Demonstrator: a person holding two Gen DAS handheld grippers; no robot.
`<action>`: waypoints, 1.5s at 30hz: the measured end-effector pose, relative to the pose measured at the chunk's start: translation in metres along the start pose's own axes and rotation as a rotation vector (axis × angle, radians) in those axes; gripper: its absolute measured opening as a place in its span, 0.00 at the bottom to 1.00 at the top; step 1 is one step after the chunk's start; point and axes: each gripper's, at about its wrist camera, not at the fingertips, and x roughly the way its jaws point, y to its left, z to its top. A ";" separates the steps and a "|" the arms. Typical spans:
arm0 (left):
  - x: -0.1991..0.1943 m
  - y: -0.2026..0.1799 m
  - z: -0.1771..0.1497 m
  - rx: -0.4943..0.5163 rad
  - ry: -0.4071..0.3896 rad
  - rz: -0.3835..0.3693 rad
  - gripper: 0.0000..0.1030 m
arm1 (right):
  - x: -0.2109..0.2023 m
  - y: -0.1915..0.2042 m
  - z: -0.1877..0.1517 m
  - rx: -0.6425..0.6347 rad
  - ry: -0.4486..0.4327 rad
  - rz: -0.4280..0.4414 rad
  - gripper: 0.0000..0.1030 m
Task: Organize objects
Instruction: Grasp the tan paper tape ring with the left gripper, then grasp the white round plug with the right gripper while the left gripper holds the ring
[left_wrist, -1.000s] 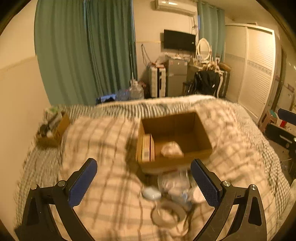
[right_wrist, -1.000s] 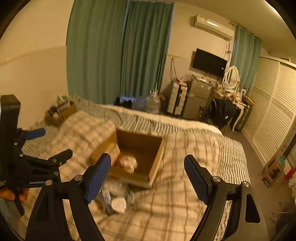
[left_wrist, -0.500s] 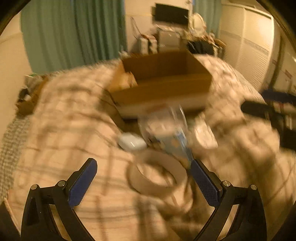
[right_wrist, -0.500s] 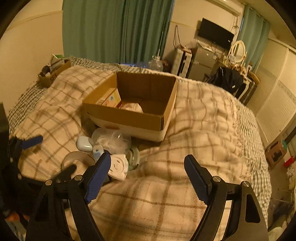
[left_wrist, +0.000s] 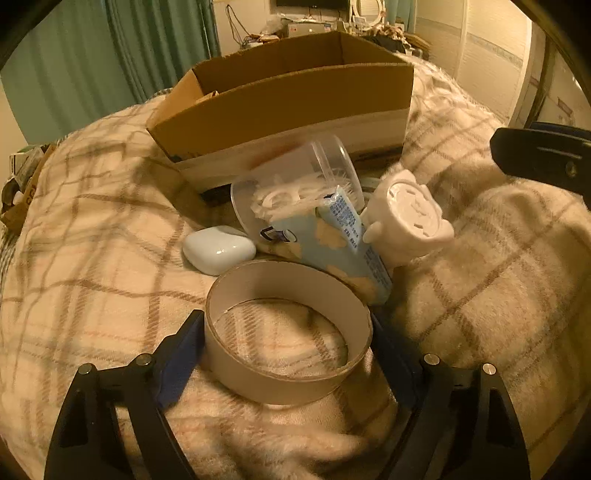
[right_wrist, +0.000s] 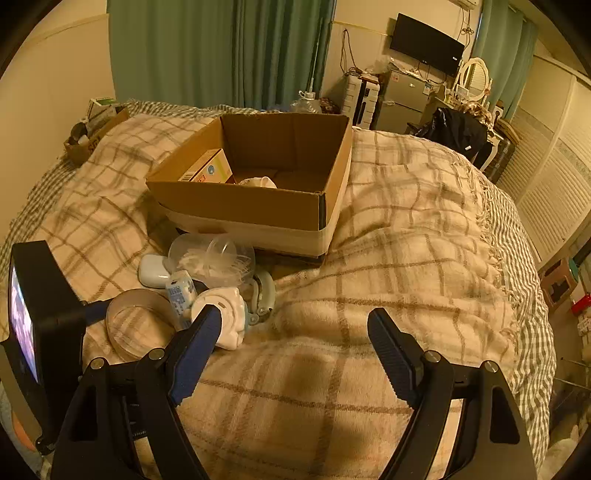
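The left tongs (left_wrist: 288, 350) straddle the tape ring (left_wrist: 288, 332), which lies flat on the plaid blanket (left_wrist: 92, 258) of the bed. Their jaws have just been closing, and the blue pads now sit against or just beside the ring's outer wall at its 9 and 3 o'clock sides; I cannot tell whether they press yet, so I judge the grip not made. The right tongs (right_wrist: 295, 332) hang open over bare blanket with nothing between them, the left pad just in front of the white figurine (right_wrist: 225, 317).

The step in hand looks like picking up the ring for the cardboard box (left_wrist: 288, 99), at 12 o'clock from the pile. The ring is thin card and may buckle or squirt out if squeezed hard. The blue tube (left_wrist: 332, 243) lies against its rim at 1 o'clock and could be dragged along. The soft blanket may also let the ring tip.

The left view shows the pads against the ring, the white earbud case (left_wrist: 218, 249) at 11 o'clock and the clear tub (left_wrist: 295, 184) of white bits beyond. Only the right view looks into the box, where a printed carton (right_wrist: 210, 170) and a pale wad already lie, and shows a pale green clip-like thing (right_wrist: 264, 295) behind the figurine.
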 end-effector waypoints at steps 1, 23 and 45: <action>-0.004 0.000 -0.001 -0.006 -0.010 -0.003 0.85 | -0.002 0.001 0.000 -0.001 -0.004 0.006 0.79; -0.064 0.084 0.016 -0.265 -0.153 -0.009 0.85 | 0.074 0.053 0.010 -0.119 0.176 0.098 0.68; -0.105 0.074 0.020 -0.255 -0.204 -0.063 0.85 | -0.057 0.054 0.029 -0.157 -0.114 0.072 0.55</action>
